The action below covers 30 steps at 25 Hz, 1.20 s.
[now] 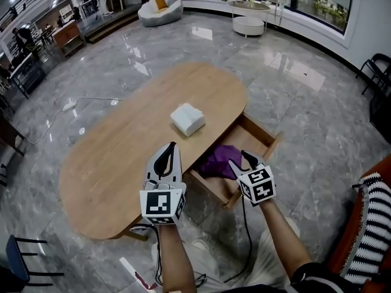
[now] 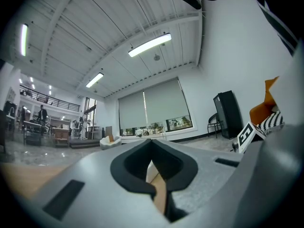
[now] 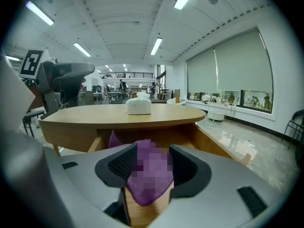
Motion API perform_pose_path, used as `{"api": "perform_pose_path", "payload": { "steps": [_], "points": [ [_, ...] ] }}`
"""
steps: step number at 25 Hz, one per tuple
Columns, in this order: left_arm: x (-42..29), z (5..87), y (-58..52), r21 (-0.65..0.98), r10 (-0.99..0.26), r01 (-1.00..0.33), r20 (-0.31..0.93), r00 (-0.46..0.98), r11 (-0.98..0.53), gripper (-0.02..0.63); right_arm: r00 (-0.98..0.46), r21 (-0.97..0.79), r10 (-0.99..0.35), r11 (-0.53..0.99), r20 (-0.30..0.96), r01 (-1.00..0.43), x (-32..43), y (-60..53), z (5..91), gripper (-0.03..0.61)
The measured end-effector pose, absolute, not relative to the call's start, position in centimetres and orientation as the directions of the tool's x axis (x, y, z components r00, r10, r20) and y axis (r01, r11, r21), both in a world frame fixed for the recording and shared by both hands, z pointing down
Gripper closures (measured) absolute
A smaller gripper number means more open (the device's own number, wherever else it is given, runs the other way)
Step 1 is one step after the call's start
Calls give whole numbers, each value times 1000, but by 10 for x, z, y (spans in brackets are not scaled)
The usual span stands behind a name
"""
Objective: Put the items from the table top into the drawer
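Observation:
A white tissue box point(image 1: 187, 119) point(image 3: 138, 106) sits on the oval wooden table point(image 1: 122, 157) point(image 3: 95, 117). At the table's right side the drawer point(image 1: 264, 133) is pulled out, with a purple cloth point(image 1: 217, 162) point(image 3: 147, 186) lying inside. My right gripper point(image 1: 239, 159) point(image 3: 149, 167) hovers over the drawer, tilted down; its jaws stand apart around the cloth without pressing it. Beside it, my left gripper point(image 1: 173, 145) point(image 2: 159, 177) is held level over the table's near edge with its jaws together and nothing in them.
An orange chair with a striped cushion point(image 1: 369, 224) stands close on the right. A dark chair point(image 1: 21, 258) is at the lower left. A cable with a power strip point(image 1: 68, 105) lies on the marble floor beyond the table. The person's legs are below the drawer.

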<state>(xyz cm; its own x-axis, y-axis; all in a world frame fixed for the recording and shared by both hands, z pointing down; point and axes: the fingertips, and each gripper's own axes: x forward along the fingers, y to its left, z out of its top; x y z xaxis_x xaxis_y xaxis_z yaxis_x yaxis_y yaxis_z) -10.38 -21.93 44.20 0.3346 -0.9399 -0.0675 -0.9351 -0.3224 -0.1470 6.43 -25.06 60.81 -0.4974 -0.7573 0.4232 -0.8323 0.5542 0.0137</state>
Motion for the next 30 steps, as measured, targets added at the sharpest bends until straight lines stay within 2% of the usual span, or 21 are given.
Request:
{"api": "perform_pose_path", "payload": {
  "steps": [19,30],
  "points": [
    [-109,445,-221,-138,-949,-943,-42,312,-304,611,-513,-10,-772,550,374,-835,59,-253,597,380],
    [-105,436,-216,-140,-939,-939,-99,330,-315,611,-518,-6,-770,557,372,-831,54,-250,593,380]
  ]
}}
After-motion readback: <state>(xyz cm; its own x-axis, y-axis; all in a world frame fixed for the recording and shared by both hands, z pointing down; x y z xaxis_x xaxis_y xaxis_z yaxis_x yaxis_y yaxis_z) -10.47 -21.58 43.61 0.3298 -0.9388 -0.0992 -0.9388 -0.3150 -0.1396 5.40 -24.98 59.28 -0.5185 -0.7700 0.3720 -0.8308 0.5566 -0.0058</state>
